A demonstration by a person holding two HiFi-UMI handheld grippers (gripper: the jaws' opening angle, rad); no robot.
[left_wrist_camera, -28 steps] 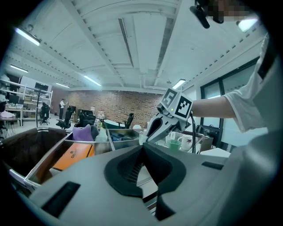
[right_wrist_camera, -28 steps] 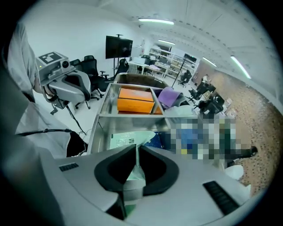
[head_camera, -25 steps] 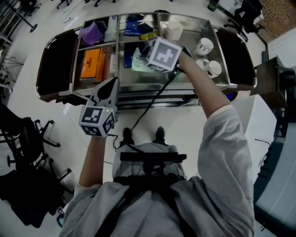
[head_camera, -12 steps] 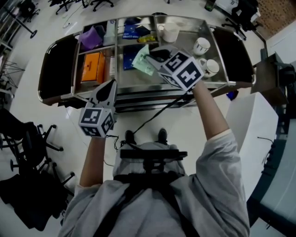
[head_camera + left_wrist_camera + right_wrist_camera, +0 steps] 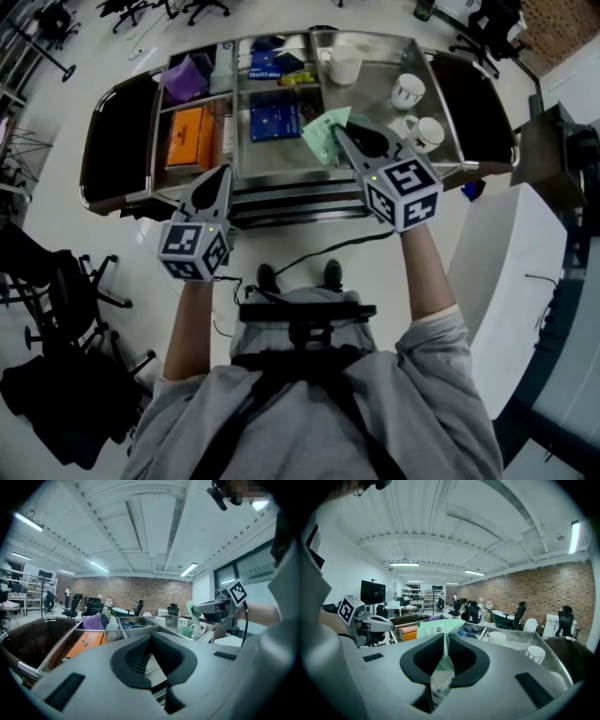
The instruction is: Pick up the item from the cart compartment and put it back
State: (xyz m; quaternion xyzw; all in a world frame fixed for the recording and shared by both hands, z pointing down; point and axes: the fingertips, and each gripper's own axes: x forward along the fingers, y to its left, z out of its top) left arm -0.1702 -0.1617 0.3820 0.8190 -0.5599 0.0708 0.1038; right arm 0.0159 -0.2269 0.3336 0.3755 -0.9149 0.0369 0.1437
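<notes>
A pale green packet (image 5: pixel 321 141) hangs above the front edge of the steel cart (image 5: pixel 281 178), pinched at its corner by my right gripper (image 5: pixel 341 133), which is shut on it. In the right gripper view the packet (image 5: pixel 436 629) stands upright between the jaws of the right gripper (image 5: pixel 443 638). My left gripper (image 5: pixel 217 178) hovers in front of the cart's left half, shut and holding nothing; its jaws meet at the tip (image 5: pixel 151 637). From the left gripper view, the packet (image 5: pixel 190 609) shows off to the right in the other gripper.
The cart's compartments hold blue packets (image 5: pixel 275 117), an orange box (image 5: pixel 187 134) and a purple item (image 5: pixel 185 75). White cups (image 5: pixel 410 91) stand in its right section. Black bins sit at both cart ends. Office chairs (image 5: pixel 56 281) stand to my left, a white cabinet (image 5: pixel 506 253) to my right.
My right gripper has pulled back and to the right with the green packet, from over the middle compartment to the cart's front edge. The left gripper has stayed put.
</notes>
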